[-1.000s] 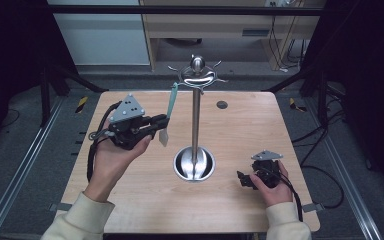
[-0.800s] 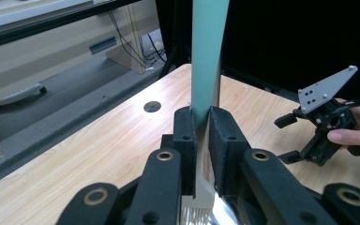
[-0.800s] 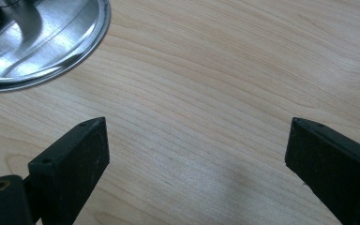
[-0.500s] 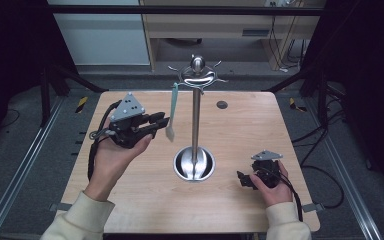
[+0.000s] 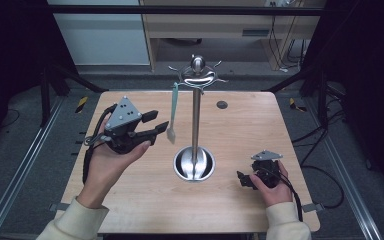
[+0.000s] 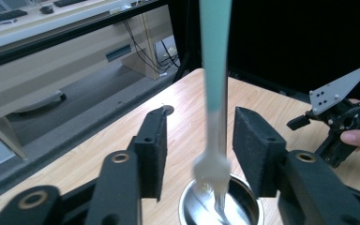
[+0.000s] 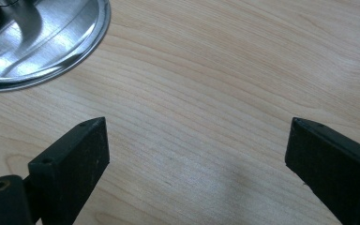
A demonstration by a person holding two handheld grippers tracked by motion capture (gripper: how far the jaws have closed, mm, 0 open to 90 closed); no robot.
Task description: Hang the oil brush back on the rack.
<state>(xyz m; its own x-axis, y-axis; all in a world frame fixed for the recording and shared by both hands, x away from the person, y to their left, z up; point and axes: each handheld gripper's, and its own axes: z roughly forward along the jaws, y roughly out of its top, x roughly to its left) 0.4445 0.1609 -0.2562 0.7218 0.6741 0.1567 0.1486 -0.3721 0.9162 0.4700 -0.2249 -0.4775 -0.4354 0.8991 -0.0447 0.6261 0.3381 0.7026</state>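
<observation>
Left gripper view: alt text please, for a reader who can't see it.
A teal-handled fork hangs tines down between the left gripper's two black pads, which have just been opening and stand clear of it. Below sits the stand's steel base on the wooden table; the right gripper lies beyond.

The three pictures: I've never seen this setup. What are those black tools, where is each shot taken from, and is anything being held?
A person sits at a wooden table with a hand-held gripper in each hand; there is no robot arm. The wide picture comes from a camera above, looking down. The other two come from cameras riding on the grippers, looking along their black jaws.

On the table stands a metal stand with hooks at its top. A fork with a teal handle hangs from one hook.

The left gripper has its jaws on either side of the fork; they have just been opening and do not press on it. The right gripper rests low by the stand's base, jaws wide, with only bare table between them. So nothing is held.
</observation>
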